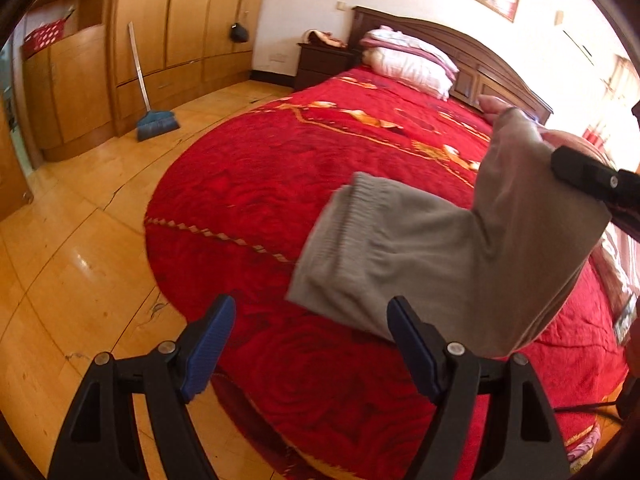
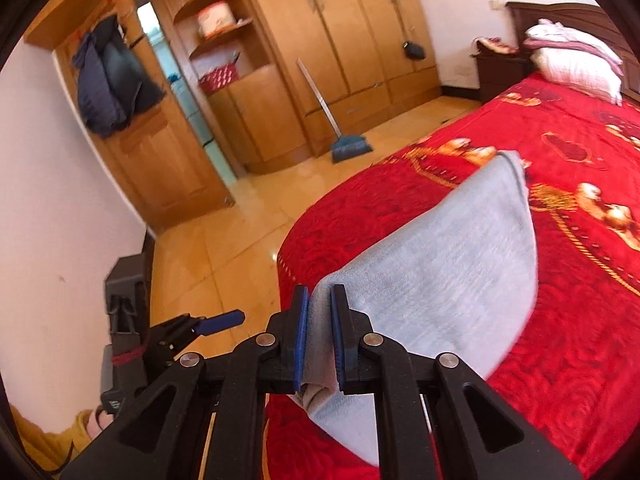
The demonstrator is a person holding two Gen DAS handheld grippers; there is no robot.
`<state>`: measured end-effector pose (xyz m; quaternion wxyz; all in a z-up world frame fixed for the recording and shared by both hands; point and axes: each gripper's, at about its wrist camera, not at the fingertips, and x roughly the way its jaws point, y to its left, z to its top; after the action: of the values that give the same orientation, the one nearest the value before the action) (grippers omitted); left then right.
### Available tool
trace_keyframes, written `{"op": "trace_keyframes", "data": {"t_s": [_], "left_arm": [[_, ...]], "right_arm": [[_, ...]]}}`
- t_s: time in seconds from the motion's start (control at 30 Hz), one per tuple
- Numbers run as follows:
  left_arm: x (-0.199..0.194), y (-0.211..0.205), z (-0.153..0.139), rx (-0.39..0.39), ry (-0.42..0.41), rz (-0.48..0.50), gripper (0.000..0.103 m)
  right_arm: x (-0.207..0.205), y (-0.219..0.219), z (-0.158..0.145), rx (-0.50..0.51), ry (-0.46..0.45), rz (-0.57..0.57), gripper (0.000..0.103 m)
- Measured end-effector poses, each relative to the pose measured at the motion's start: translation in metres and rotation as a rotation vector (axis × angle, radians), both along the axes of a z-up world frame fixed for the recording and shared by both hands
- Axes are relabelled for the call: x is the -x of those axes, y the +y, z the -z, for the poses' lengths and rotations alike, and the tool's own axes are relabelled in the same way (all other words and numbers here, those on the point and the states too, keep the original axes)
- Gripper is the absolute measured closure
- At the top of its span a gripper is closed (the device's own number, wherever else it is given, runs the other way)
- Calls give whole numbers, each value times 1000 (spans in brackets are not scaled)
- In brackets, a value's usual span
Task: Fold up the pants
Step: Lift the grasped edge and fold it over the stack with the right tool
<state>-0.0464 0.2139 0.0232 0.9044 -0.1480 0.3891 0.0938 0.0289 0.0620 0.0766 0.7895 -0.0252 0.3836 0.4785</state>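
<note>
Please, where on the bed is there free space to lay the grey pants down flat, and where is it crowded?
The red bedspread lies bare from the foot edge beside the wooden floor up to the pillows. The head end is crowded by those pillows. The right gripper holds the grey pants over the near corner; the left gripper is open.

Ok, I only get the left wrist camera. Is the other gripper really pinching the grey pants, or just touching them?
Observer: Really pinching. In the right wrist view the right gripper has both blue pads shut on a bunched fold of the pants.
Operator: And is there anything over by the wall that my camera misses?
Observer: Yes, a dark jacket hangs on the wooden door.
</note>
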Motion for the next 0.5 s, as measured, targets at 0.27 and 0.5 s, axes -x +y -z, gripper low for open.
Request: {"op": "trace_keyframes", "data": {"t_s": [0.27,0.5], "left_arm": [[12,18,13,26,22,-43,21],[15,22,20,34,38,-56,21]], "right_arm": [[-16,48,38,47,86,-45,91],[-2,71,39,50,50,-100,101]]}}
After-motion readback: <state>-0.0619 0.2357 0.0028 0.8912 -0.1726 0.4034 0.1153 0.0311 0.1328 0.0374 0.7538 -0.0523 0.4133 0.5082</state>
